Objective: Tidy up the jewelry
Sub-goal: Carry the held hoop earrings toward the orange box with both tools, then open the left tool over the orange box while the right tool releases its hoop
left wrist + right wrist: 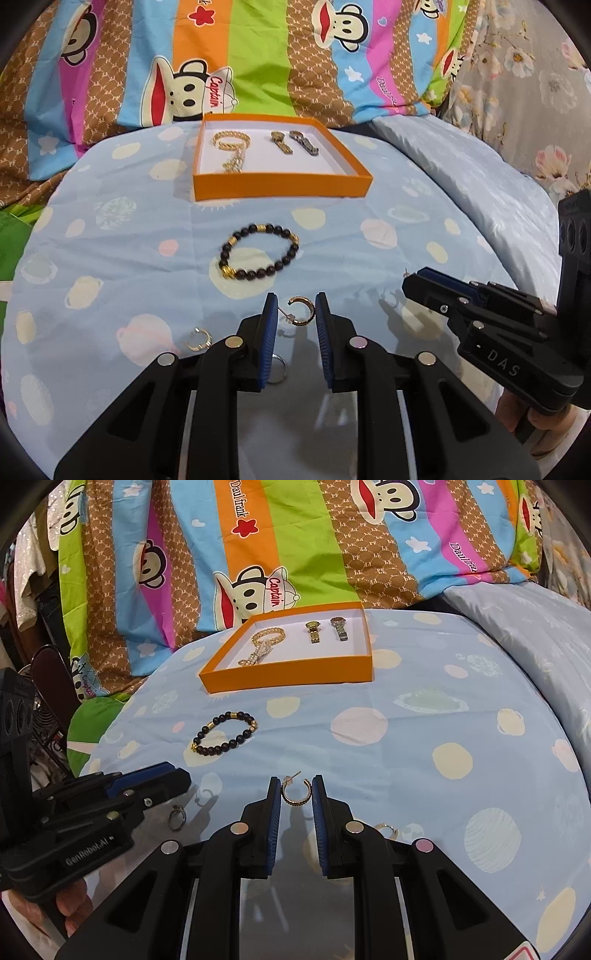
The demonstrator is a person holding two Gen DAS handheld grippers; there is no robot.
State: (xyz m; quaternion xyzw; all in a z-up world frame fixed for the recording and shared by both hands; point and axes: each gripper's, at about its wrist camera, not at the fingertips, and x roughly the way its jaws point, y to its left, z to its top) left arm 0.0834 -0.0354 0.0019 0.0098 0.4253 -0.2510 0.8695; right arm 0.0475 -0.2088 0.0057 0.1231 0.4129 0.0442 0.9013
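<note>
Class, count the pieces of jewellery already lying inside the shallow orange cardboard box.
3 in the orange cardboard box: a gold chain bracelet at the left, a gold wristwatch in the middle, and a silver wristwatch right of it. None appears hidden.

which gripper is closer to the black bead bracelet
Left. The left gripper points straight at the black bead bracelet, just short of it. The right gripper is farther off, to the bracelet's right.

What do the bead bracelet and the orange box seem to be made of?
Bead bracelet: dark, glossy round beads, perhaps stone or wood, with shiny gold-coloured metal-looking spacers. Orange box: thin, matte, straight walls and white inside, probably cardboard.
</note>
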